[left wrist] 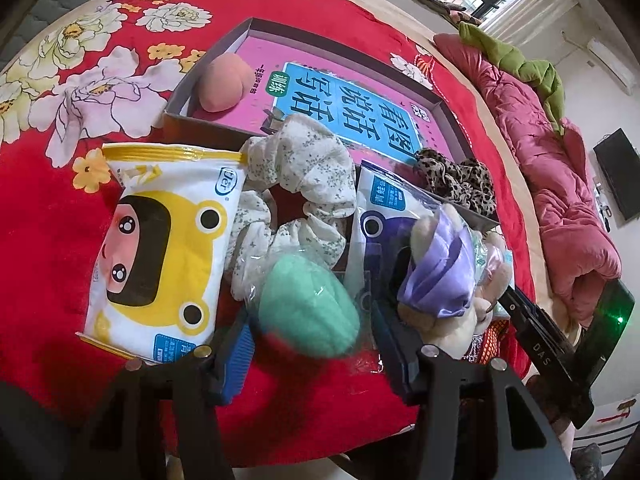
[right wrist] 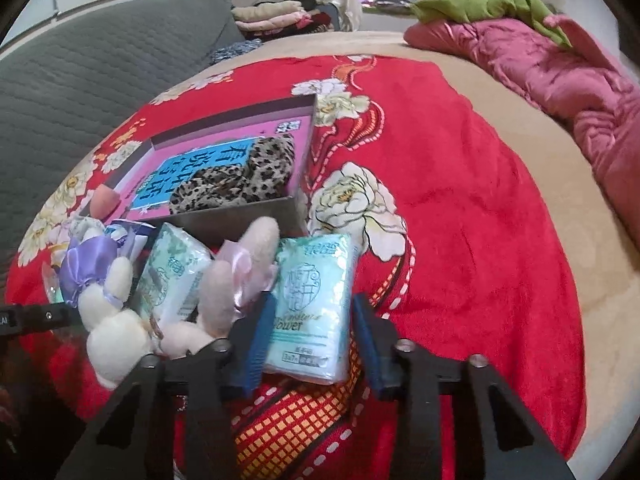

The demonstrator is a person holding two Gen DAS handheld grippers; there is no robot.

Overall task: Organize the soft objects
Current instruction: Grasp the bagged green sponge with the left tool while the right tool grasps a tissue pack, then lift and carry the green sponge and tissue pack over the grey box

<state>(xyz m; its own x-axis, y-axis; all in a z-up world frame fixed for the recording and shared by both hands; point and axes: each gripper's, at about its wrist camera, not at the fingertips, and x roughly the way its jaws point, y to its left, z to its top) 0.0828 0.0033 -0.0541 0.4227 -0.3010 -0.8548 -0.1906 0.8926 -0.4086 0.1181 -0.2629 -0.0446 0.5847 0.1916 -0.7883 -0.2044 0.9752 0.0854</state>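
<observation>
In the left wrist view my left gripper (left wrist: pixel 312 320) is open around a green sponge in clear wrap (left wrist: pixel 308 308), lying on the red blanket. Beside it lie a yellow frog wipes pack (left wrist: pixel 160 248), a white floral scrunchie (left wrist: pixel 296 184), a blue wipes pack (left wrist: pixel 380 208) and a plush rabbit with a purple bow (left wrist: pixel 440 268). The box (left wrist: pixel 208 124) holds a pink sponge (left wrist: pixel 222 84) and a leopard scrunchie (left wrist: pixel 456 180). In the right wrist view my right gripper (right wrist: pixel 312 328) is open around a pale green tissue pack (right wrist: pixel 316 300). Another tissue pack (right wrist: pixel 172 280) and two plush rabbits (right wrist: pixel 116 320) lie to its left.
The red floral blanket (right wrist: pixel 460 240) covers a bed. A pink quilt (right wrist: pixel 560 80) with a green cloth (right wrist: pixel 480 4) lies along the far right. A grey padded headboard (right wrist: pixel 80 80) stands at the left. Folded clothes (right wrist: pixel 272 16) sit by the window.
</observation>
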